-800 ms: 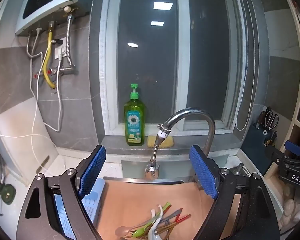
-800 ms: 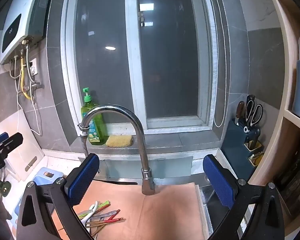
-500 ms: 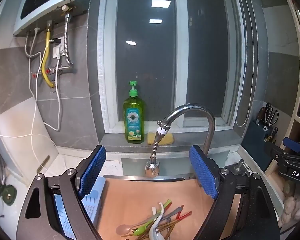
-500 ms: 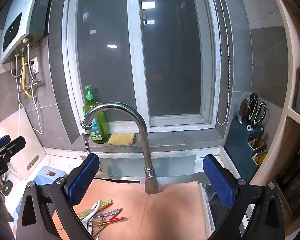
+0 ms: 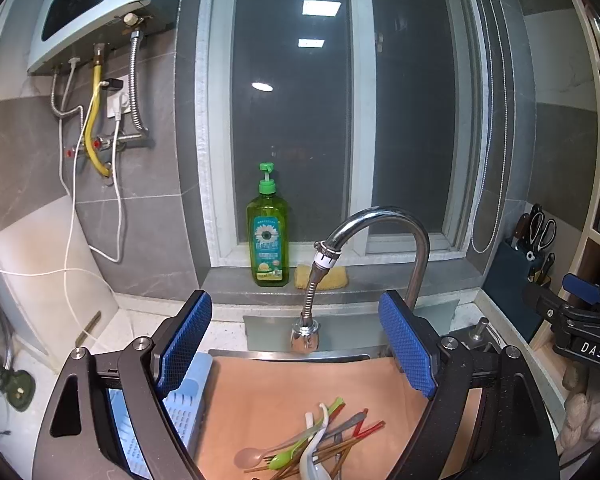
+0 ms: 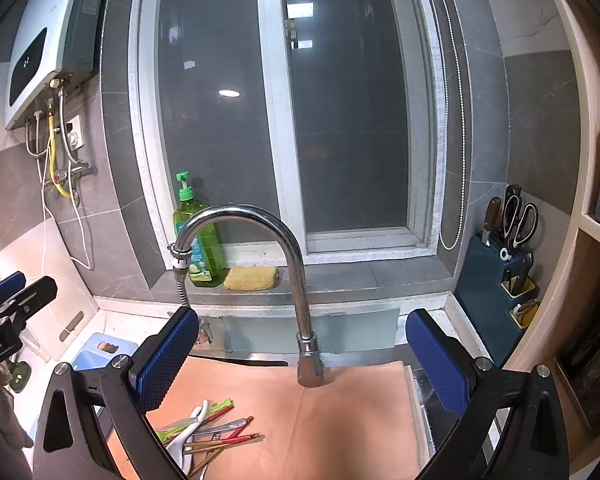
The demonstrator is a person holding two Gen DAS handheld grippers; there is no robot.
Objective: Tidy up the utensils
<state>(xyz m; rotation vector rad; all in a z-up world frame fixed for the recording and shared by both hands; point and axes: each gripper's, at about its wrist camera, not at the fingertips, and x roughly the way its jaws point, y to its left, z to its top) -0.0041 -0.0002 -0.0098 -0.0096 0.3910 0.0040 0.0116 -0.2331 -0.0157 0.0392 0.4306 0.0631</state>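
A heap of utensils (image 5: 316,446) lies on a tan mat (image 5: 268,392) over the sink: a pink spoon, a green fork, a white spoon, chopsticks and red and grey handles. In the right wrist view the same heap (image 6: 208,432) sits low at the left of the mat (image 6: 340,420). My left gripper (image 5: 300,348) hangs open above and behind the heap, nothing between its blue pads. My right gripper (image 6: 304,364) is open too, over the mat's middle, with the tap's base seen between its fingers. A light blue perforated tray (image 5: 180,412) lies left of the mat.
A curved chrome tap (image 5: 380,240) with a flexible spout rises behind the mat. A green soap bottle (image 5: 268,236) and a yellow sponge (image 5: 322,276) sit on the window sill. A knife block with scissors (image 6: 504,256) stands at the right. Each gripper shows at the other view's edge.
Both views have shifted slightly: the tap and sill sit a little higher and more of the mat and utensils shows. Both grippers stay open.
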